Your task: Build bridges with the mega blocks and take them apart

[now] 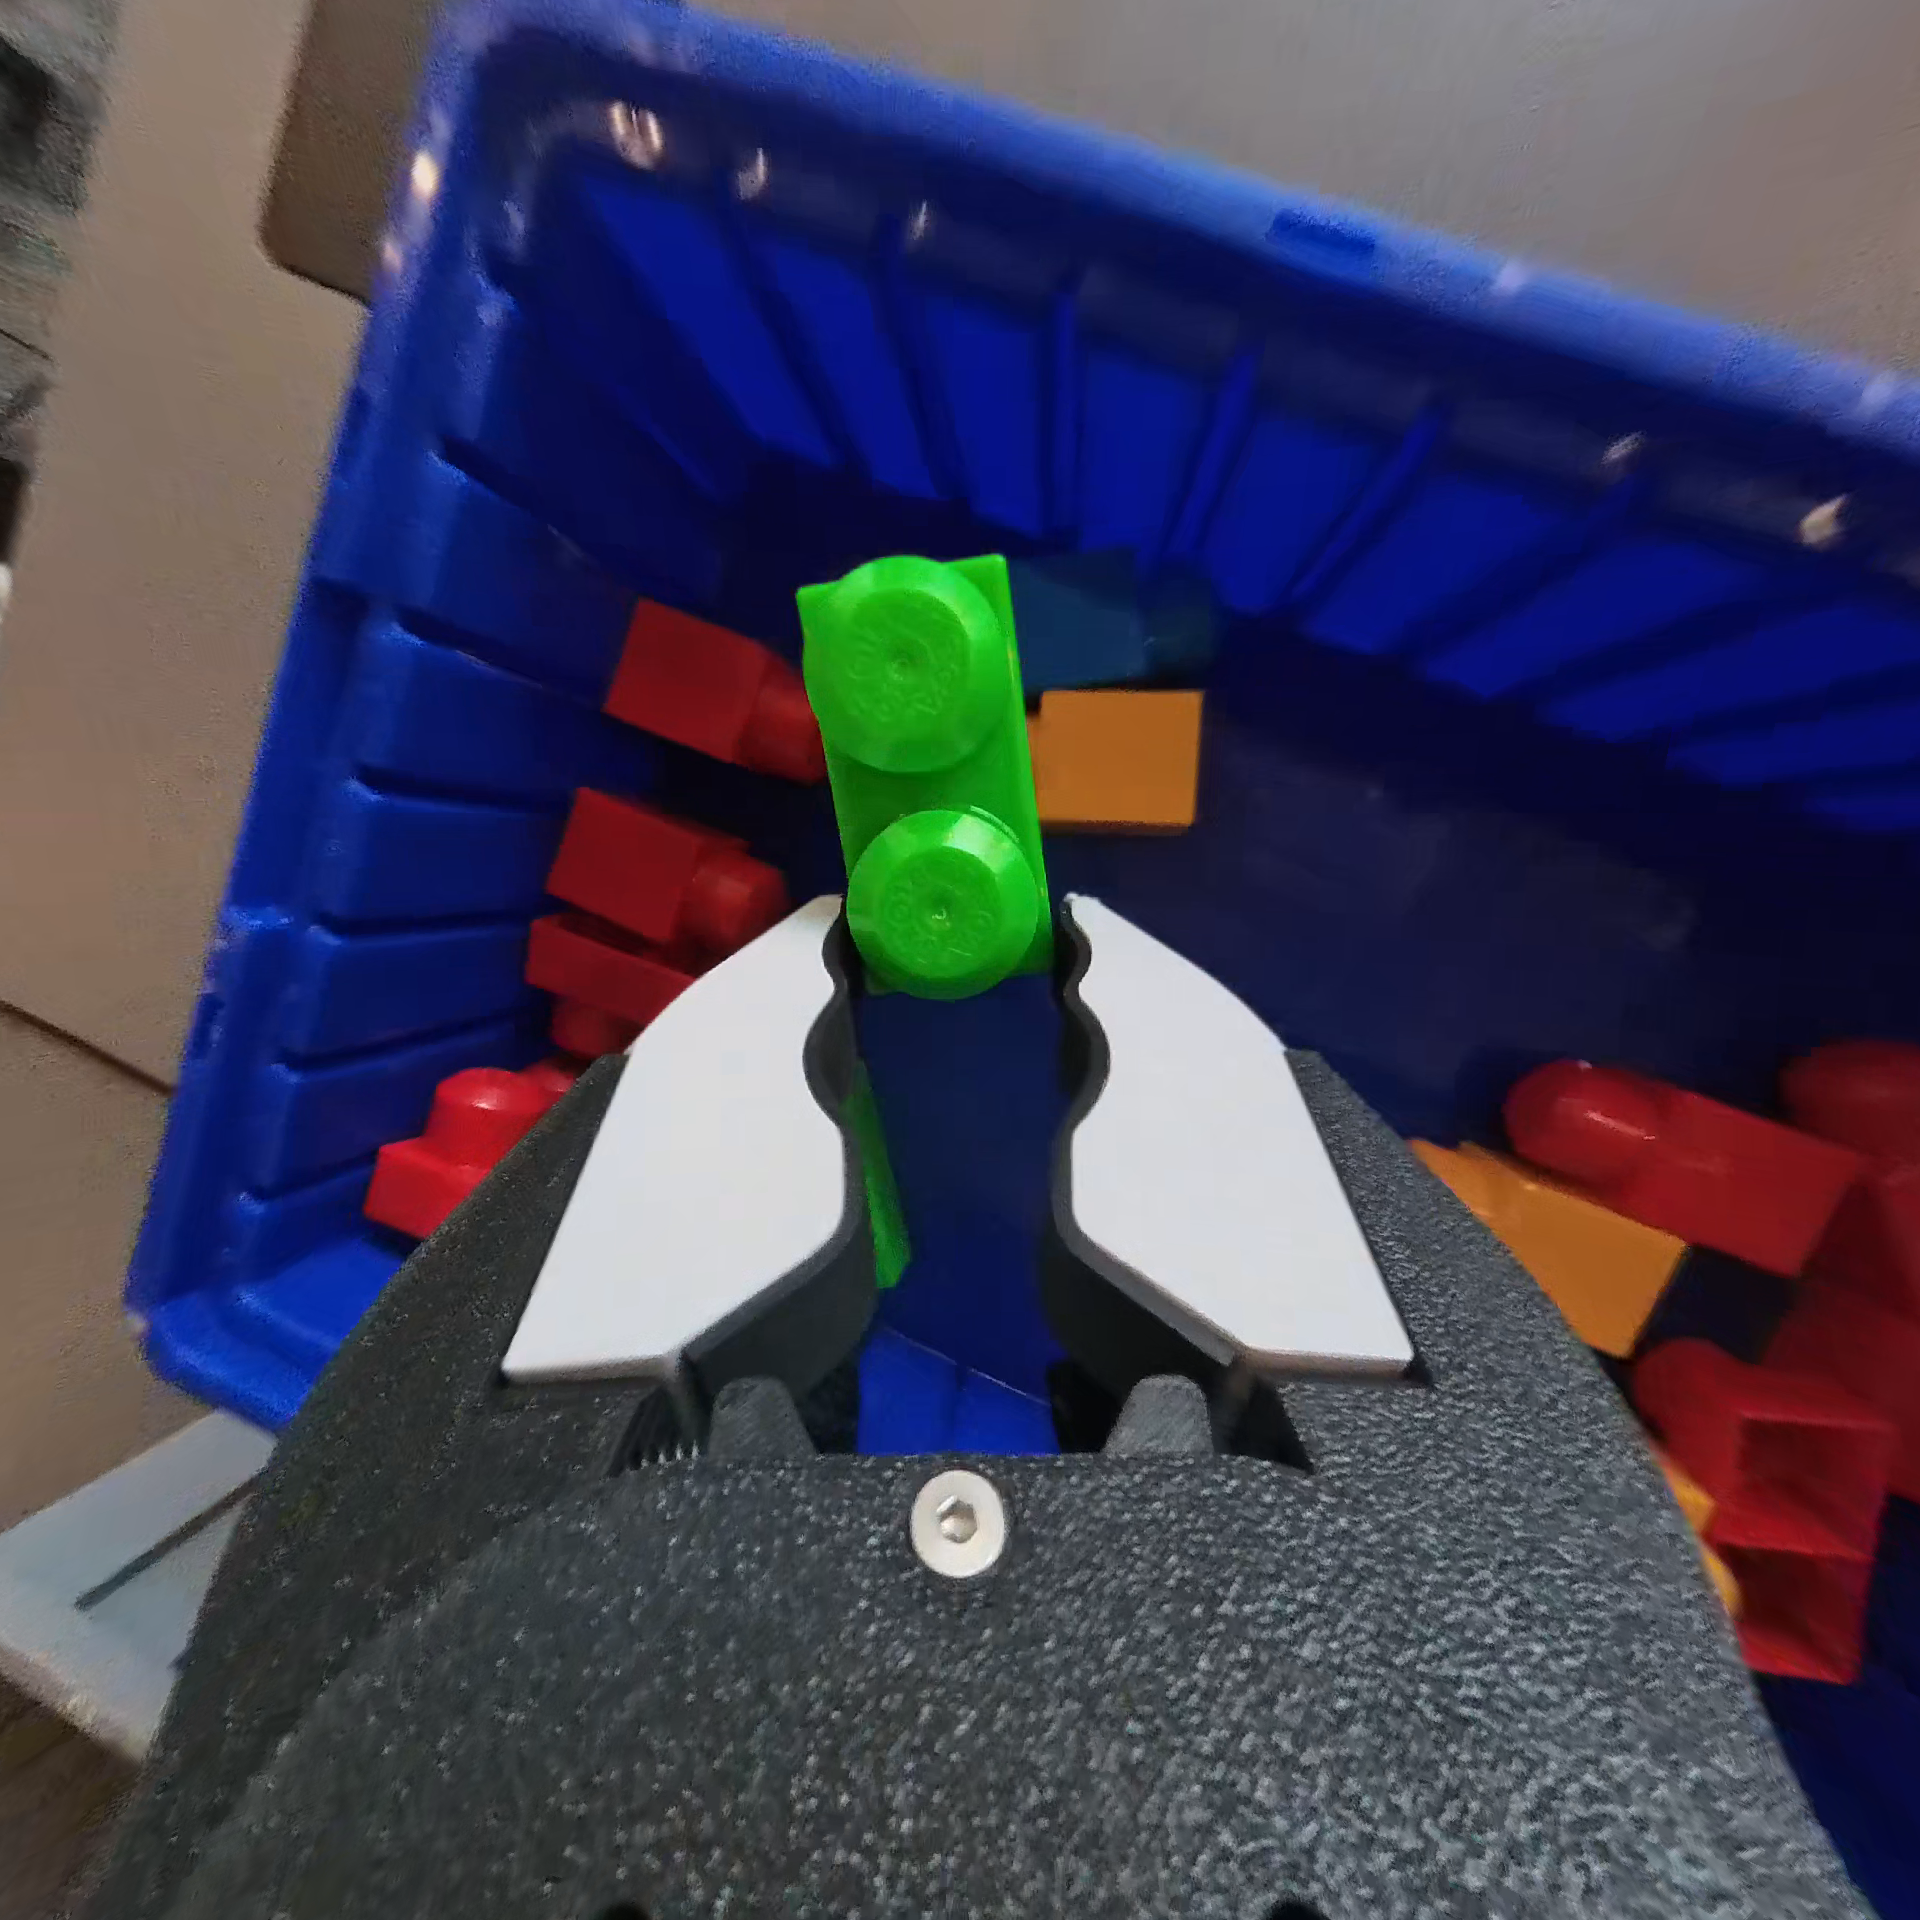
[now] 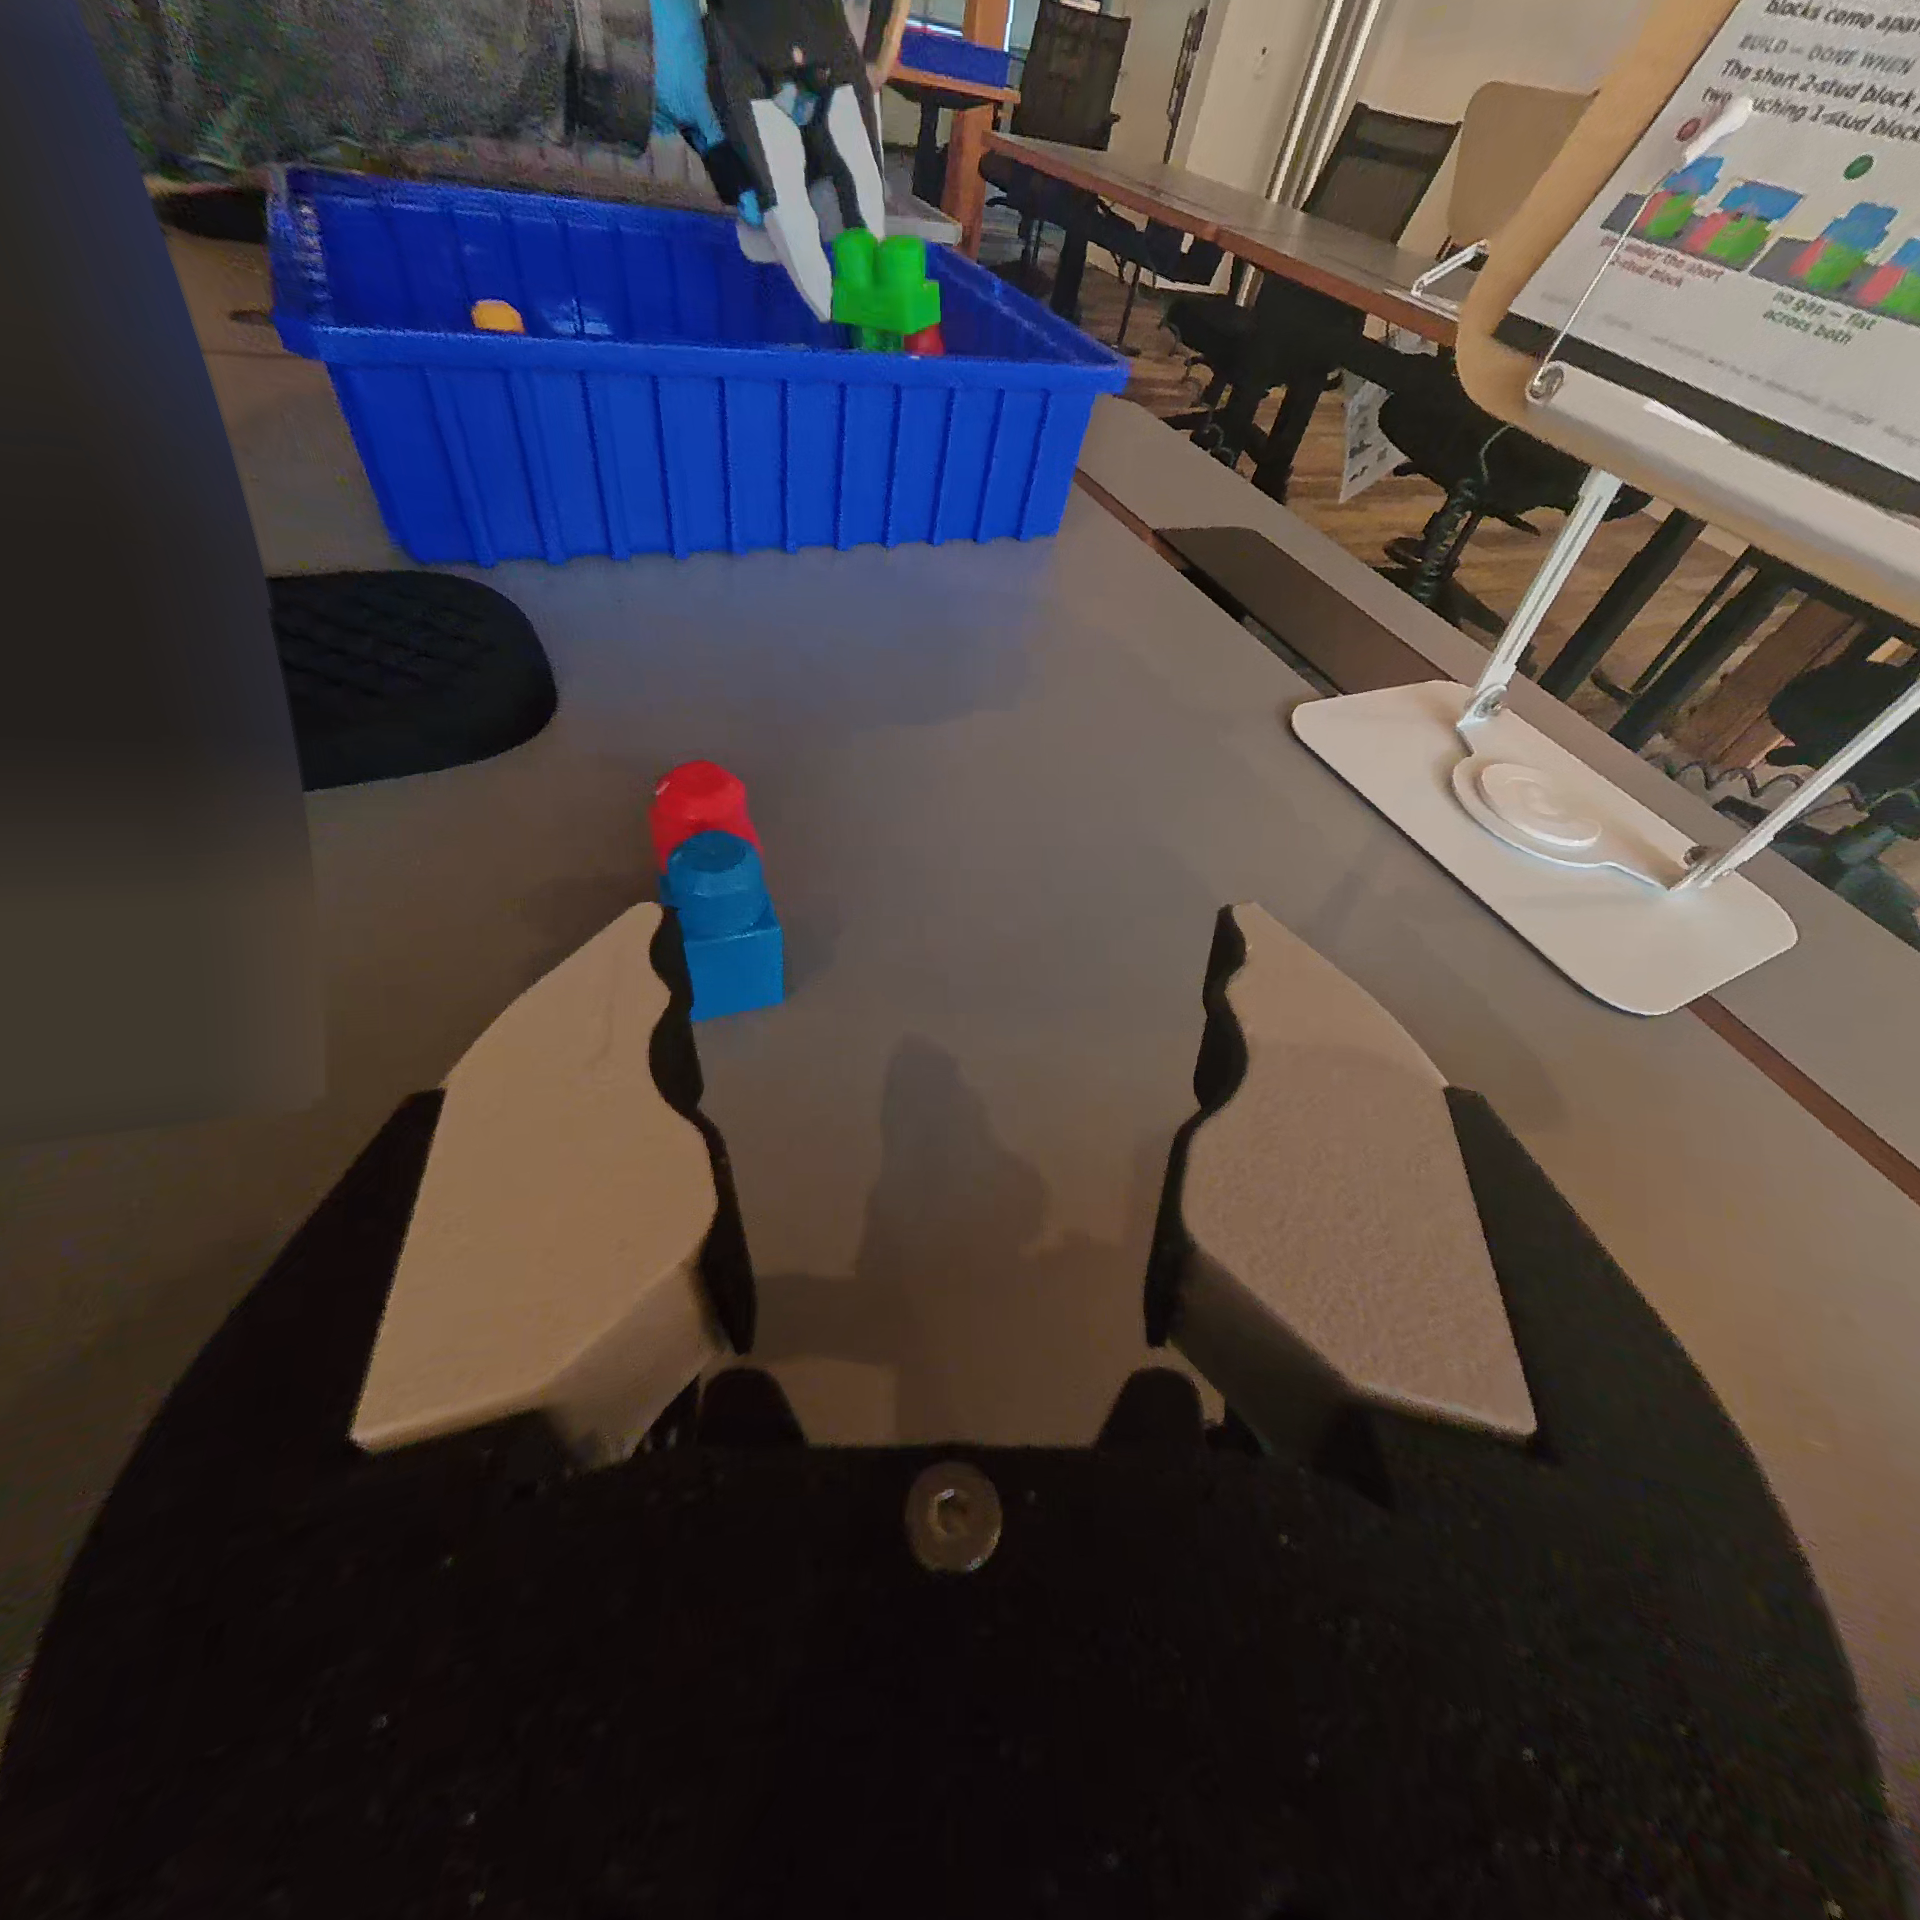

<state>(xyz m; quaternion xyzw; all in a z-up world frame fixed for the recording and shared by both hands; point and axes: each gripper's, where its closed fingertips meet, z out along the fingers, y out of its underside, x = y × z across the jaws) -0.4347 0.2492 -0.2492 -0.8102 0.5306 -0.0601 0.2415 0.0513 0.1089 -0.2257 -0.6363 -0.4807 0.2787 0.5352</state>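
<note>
Fetching stage, by my reading: left gripper has its fingers closed on one end of a bright green two-stud plastic block, held above the ribbed blue plastic bin; red and orange blocks lie loose inside. Right gripper hovers low over the surface, fingers spread wide, holding nothing. Just ahead of its left finger a small blue one-stud block and a red one stand touching on the grey surface.

Next move likely calls for carrying the green block clear of the bin rim toward that pair.

Room: white stand bearing an instruction sheet at right; long tables and dark chairs behind.
</note>
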